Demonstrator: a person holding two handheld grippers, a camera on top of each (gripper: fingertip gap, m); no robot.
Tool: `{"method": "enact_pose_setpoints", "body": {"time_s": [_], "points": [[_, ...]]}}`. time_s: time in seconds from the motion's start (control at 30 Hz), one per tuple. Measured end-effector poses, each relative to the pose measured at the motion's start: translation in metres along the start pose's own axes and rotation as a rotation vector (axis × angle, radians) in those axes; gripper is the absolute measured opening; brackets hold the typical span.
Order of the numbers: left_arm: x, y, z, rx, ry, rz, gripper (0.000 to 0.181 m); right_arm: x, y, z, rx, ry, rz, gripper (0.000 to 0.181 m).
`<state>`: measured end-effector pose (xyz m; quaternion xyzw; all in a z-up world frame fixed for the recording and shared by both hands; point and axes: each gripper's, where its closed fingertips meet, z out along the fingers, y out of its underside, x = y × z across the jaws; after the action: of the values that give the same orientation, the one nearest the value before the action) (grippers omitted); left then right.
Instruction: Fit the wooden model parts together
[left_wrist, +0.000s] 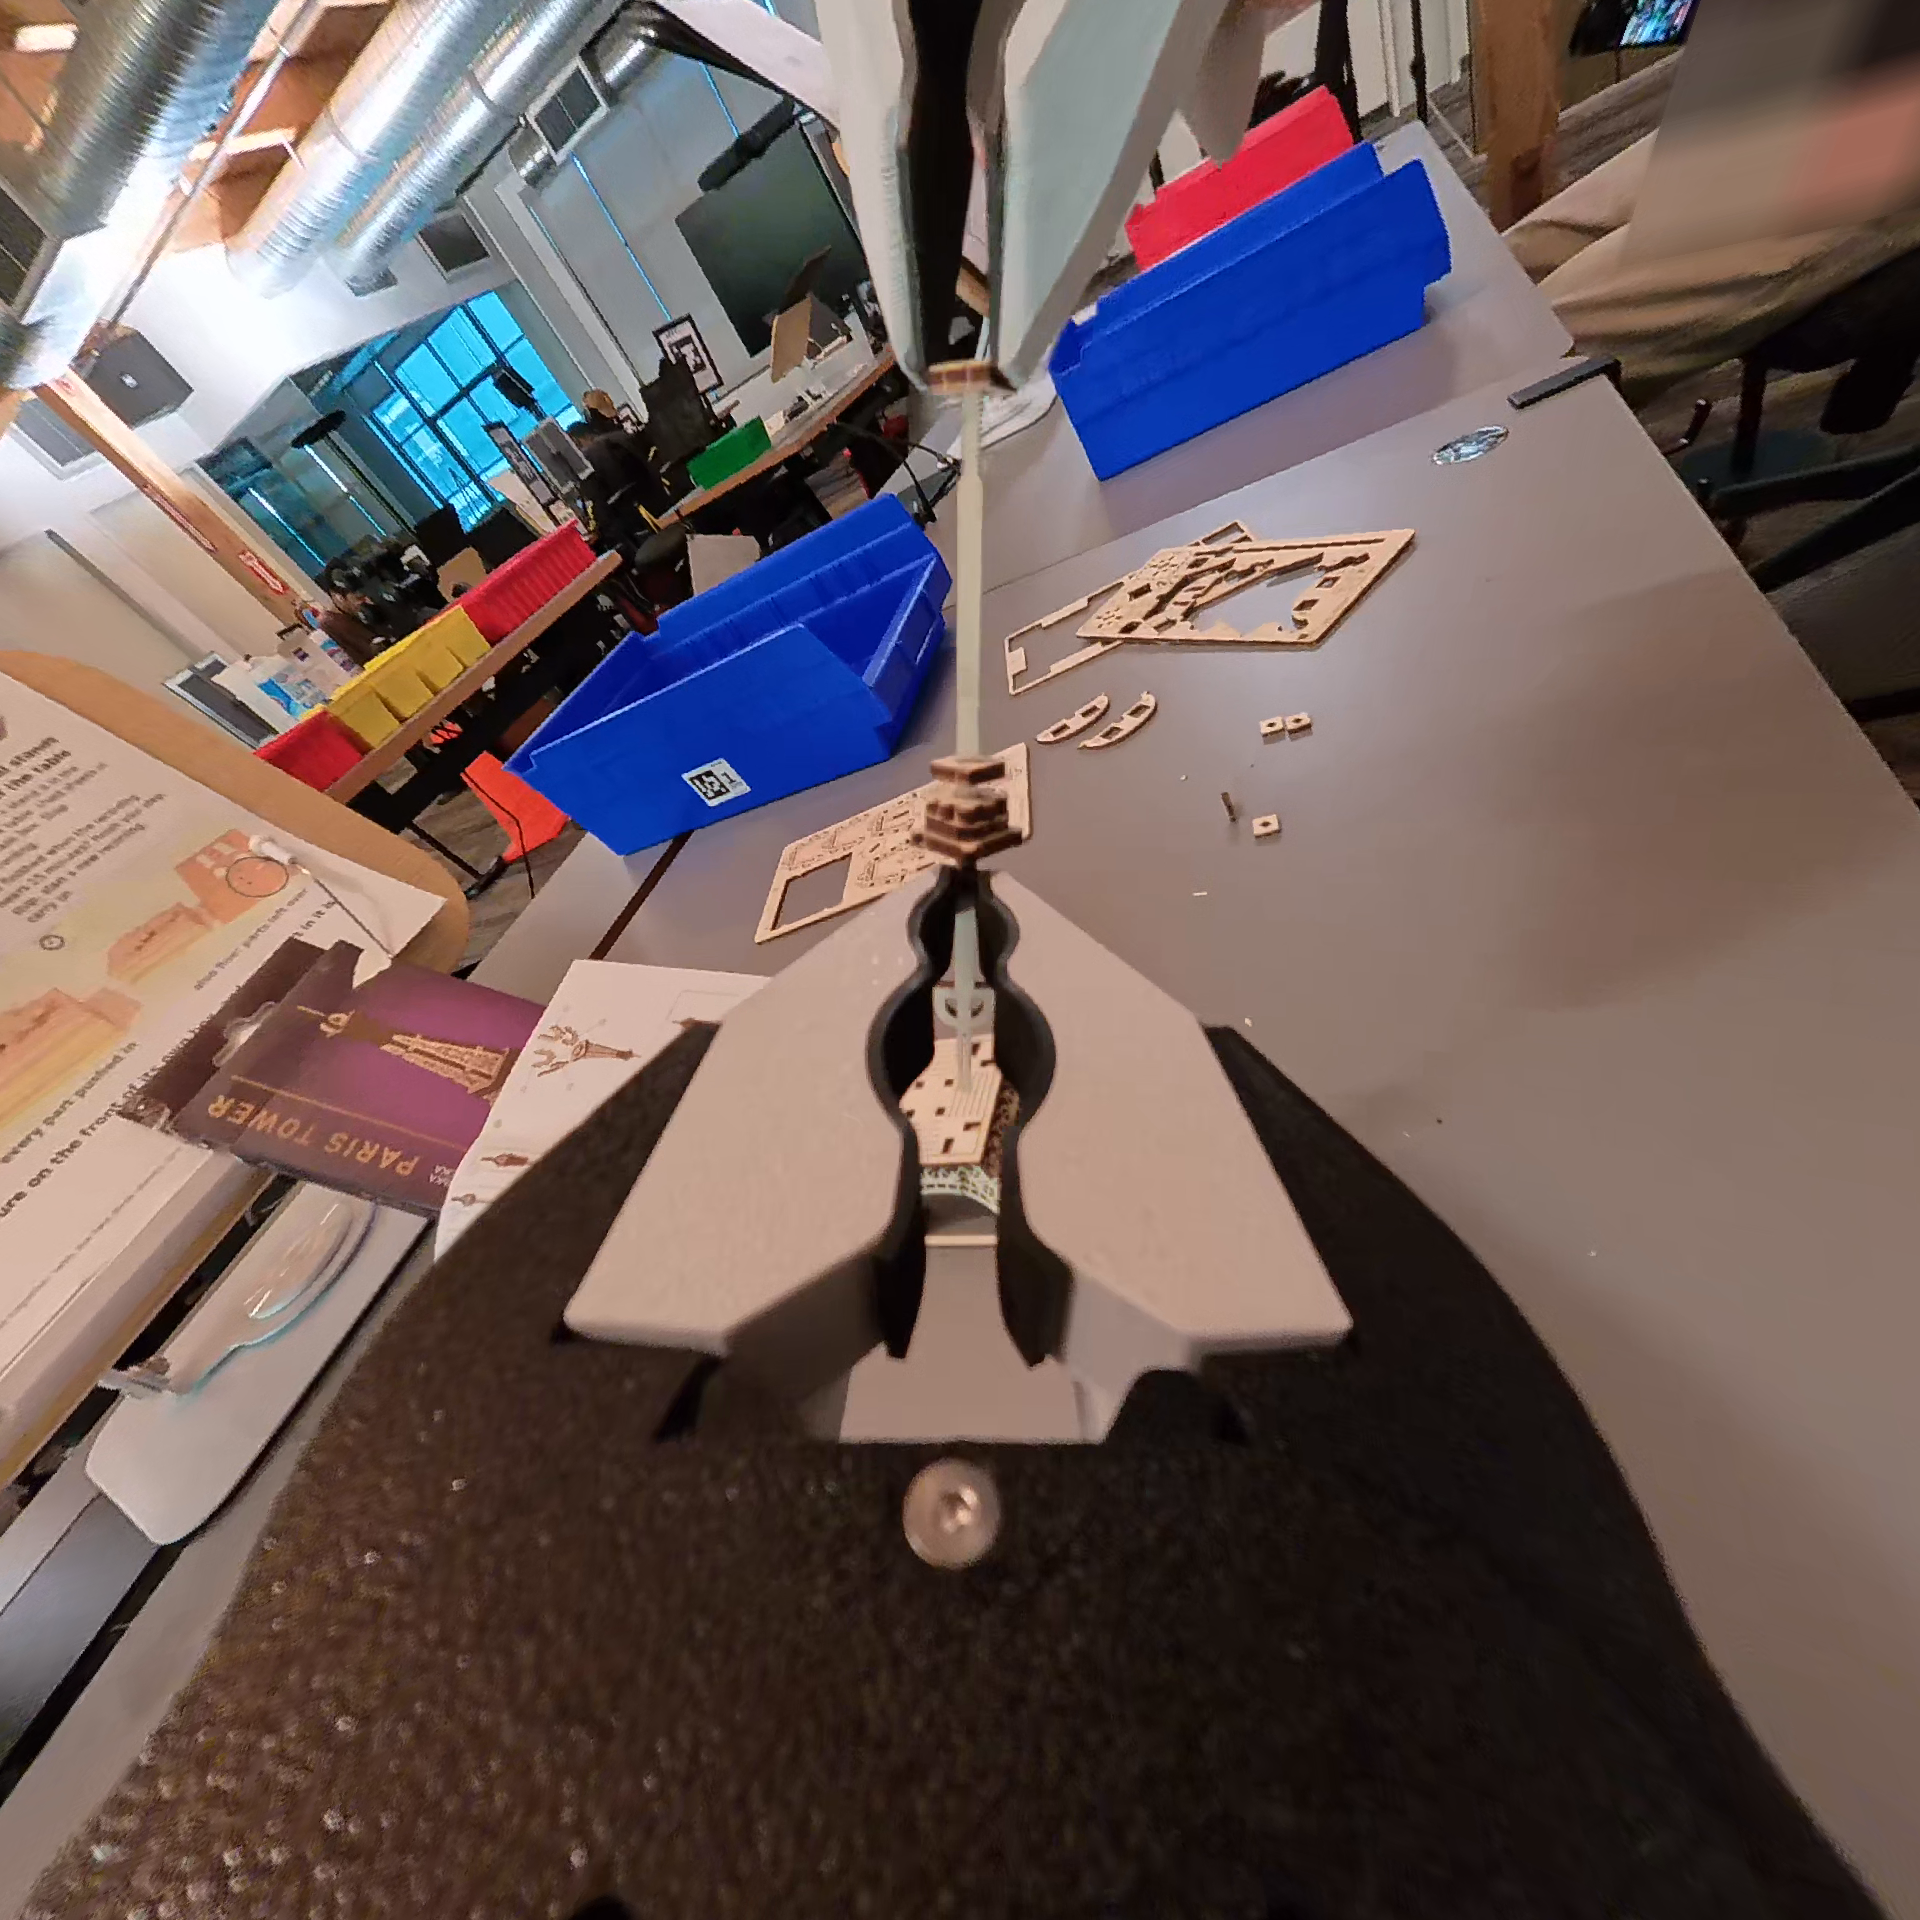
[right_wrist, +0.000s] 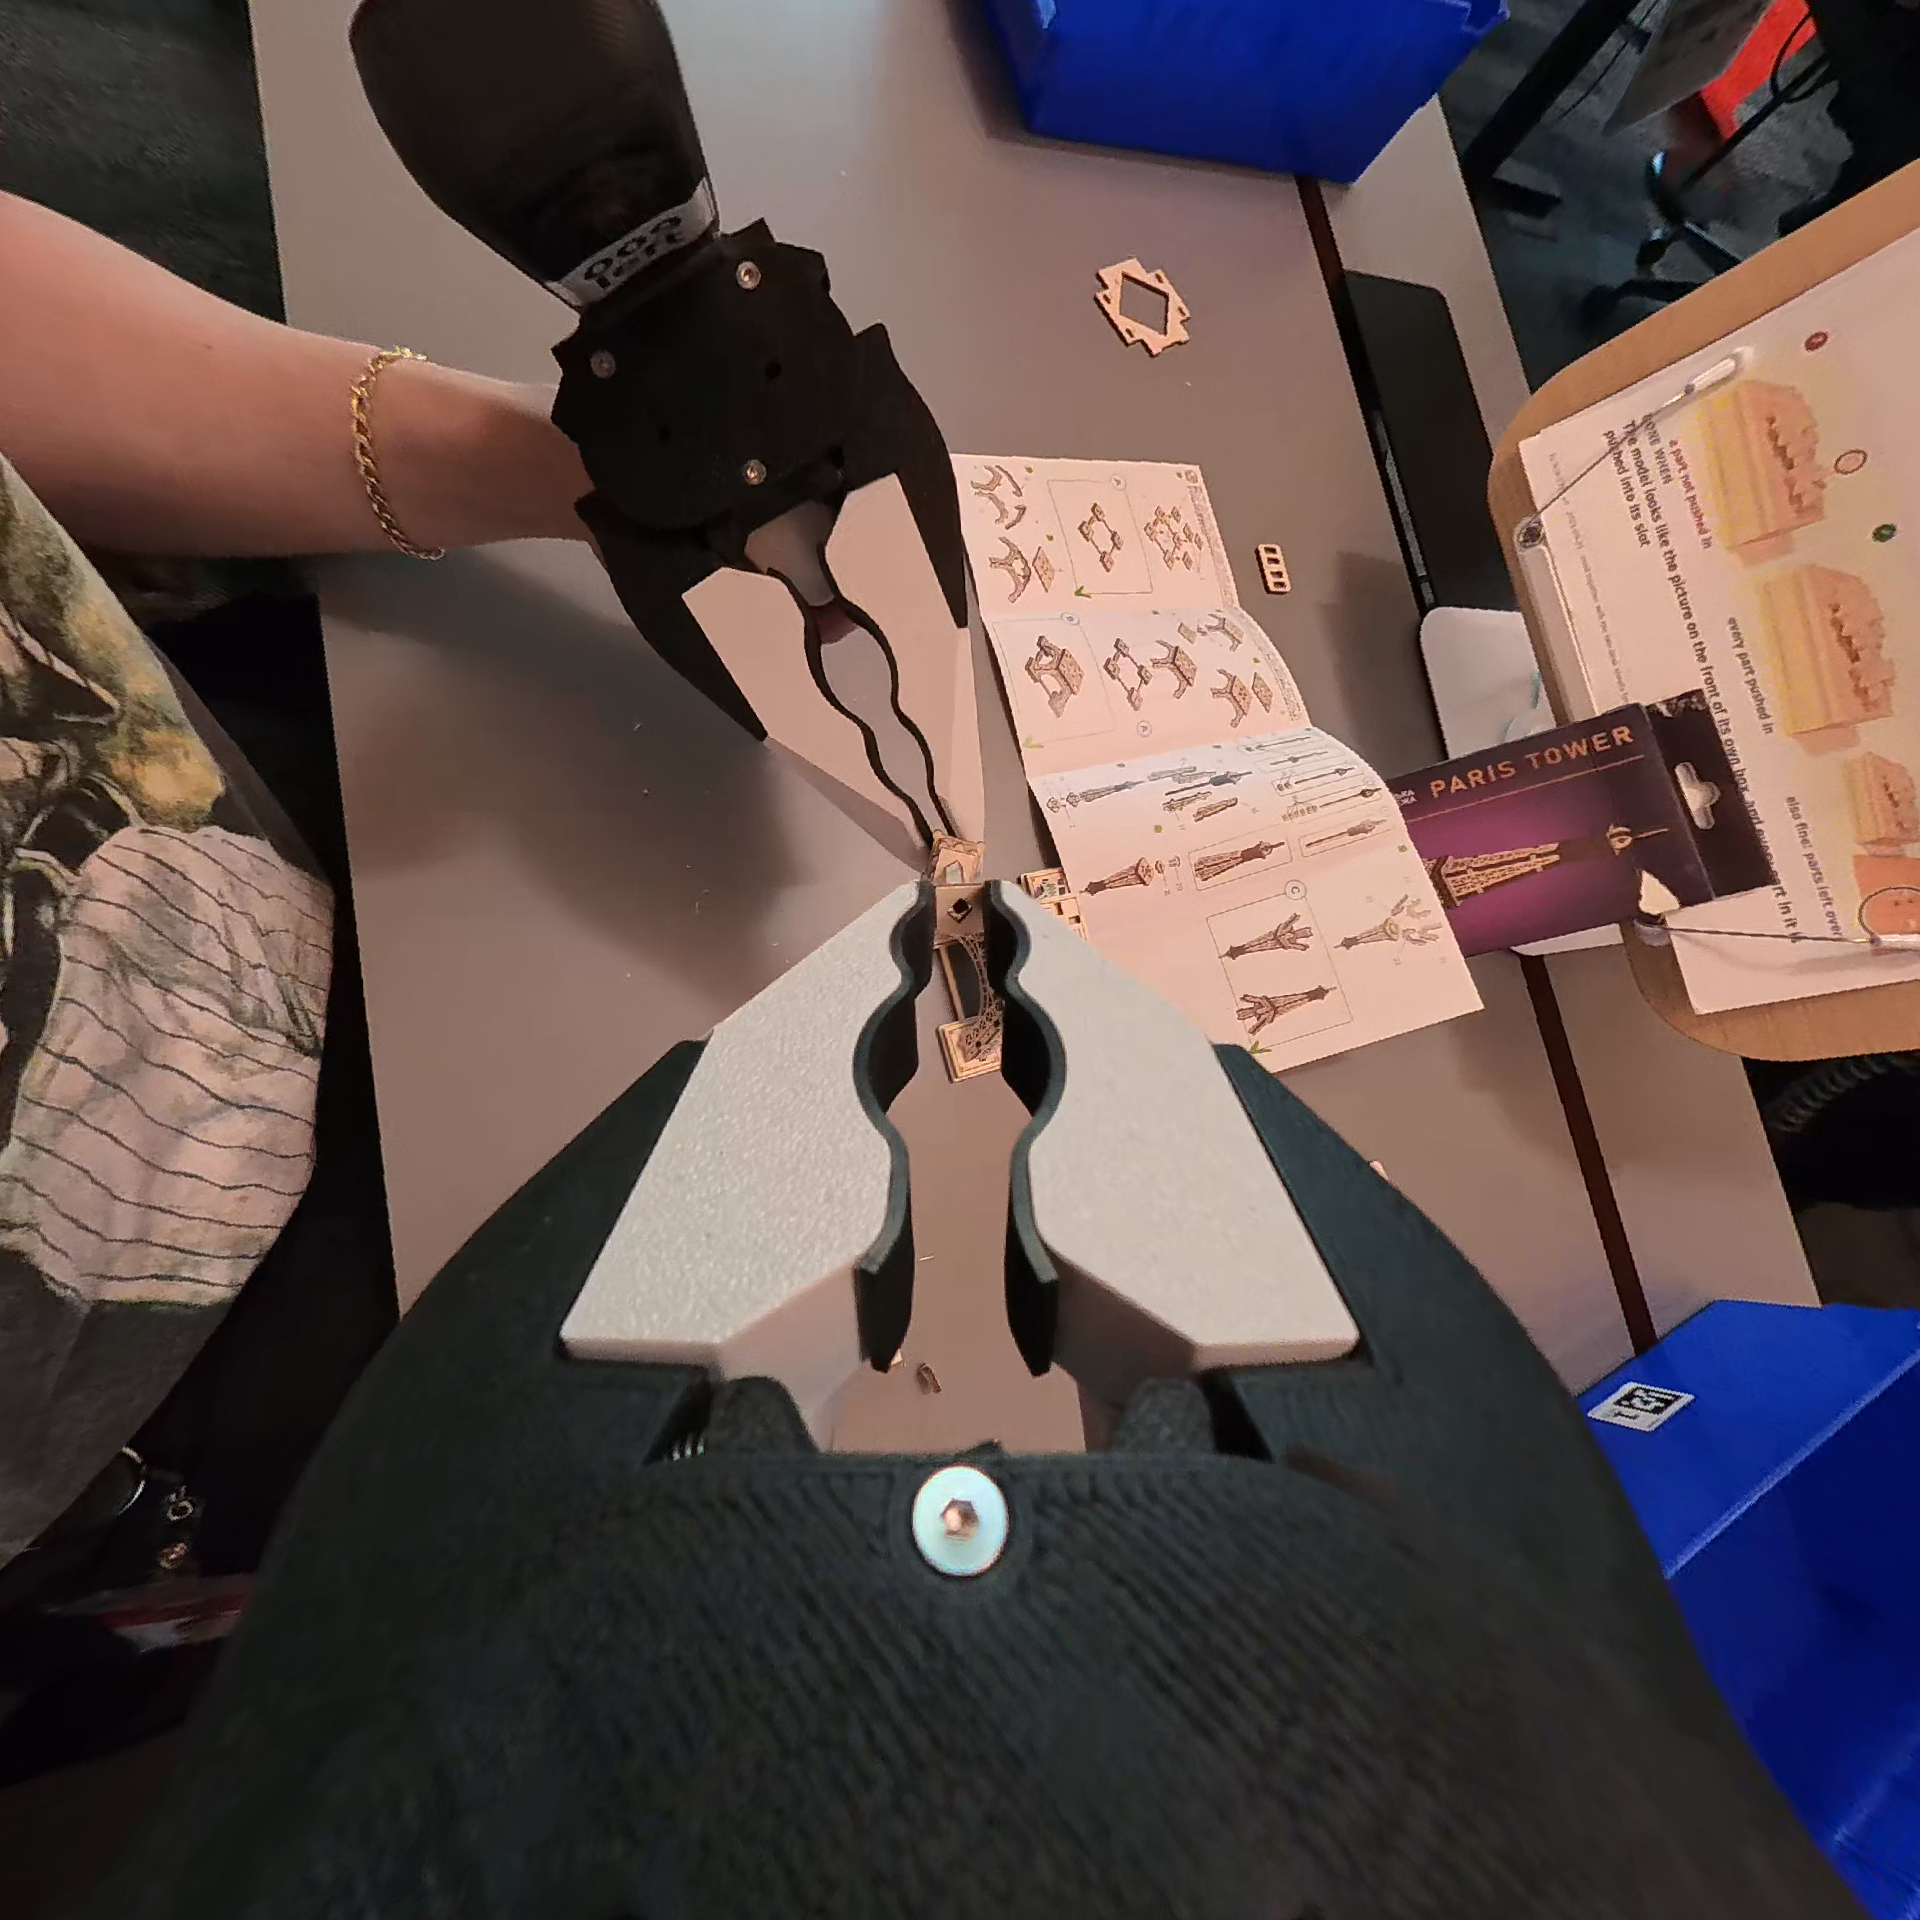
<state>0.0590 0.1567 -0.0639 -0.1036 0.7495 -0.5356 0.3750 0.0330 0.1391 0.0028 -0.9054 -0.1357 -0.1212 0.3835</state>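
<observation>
My left tongs (left_wrist: 961, 894) clamped the tower (left_wrist: 961, 1127) upright above the table (left_wrist: 1455, 935); my right tongs (right_wrist: 956, 902) pinched a small square (left_wrist: 958, 376) atop its spire (keep it square, I judged).

Wooden tower model (right_wrist: 968, 977) mostly hidden between the right hand-held gripper (right_wrist: 958, 894) fingers, blurred person (left_wrist: 1756, 177) beyond the left hand-held gripper (left_wrist: 961, 883), blue bin (right_wrist: 1787, 1538) cut off at right edge
</observation>
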Motion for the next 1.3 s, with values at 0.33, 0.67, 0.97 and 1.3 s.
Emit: {"method": "enact_pose_setpoints", "body": {"time_s": [0.33, 0.67, 0.97, 1.3], "points": [[-0.008, -0.005, -0.004, -0.056, -0.058, 0.017, 0.0, 0.012, 0.001, -0.006, 0.177, -0.025, 0.082, 0.006], [-0.02, -0.006, -0.012, -0.226, -0.174, 0.13, 0.0, 0.016, -0.001, -0.008, 0.397, -0.073, 0.276, 0.006], [-0.021, -0.01, -0.02, -0.304, -0.189, 0.161, 0.001, 0.018, -0.008, -0.014, 0.682, -0.237, 0.559, 0.006], [-0.022, -0.006, -0.021, -0.31, -0.174, 0.12, 0.001, 0.013, -0.009, -0.009, 0.638, -0.199, 0.436, 0.006]]}}
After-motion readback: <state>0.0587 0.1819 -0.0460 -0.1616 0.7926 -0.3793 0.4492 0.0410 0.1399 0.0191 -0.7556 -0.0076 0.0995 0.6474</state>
